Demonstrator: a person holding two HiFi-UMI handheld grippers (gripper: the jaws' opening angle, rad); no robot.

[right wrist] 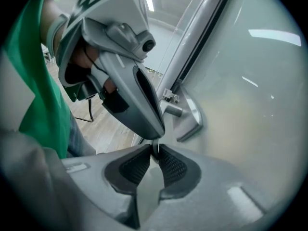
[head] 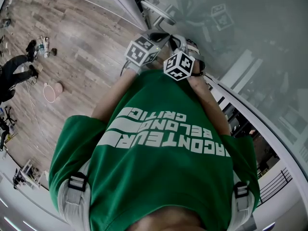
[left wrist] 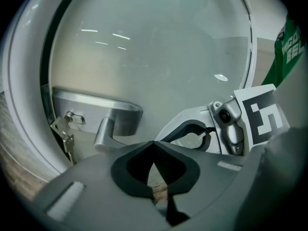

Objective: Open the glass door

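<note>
Left gripper [left wrist: 154,146] clenched, jaw tips pressed together, nothing between. Right gripper [right wrist: 155,150] clamped the same way, ribbed pads meeting on nothing. Left gripper's grey body sits right before right gripper's tips, partly blocking its line to handle [left wrist: 108,110]. Handle up-left of left gripper's tips, near: brushed metal lever, round neck, flat plate. Keys [left wrist: 64,131] dangle just left of handle. Glass door [left wrist: 159,52] fills space ahead of both tools: frosted, pale, smooth, light streaks reflected. White frame [left wrist: 24,105] curves at far left. Wood-plank floor [head: 86,42] lies left of both tools.
</note>
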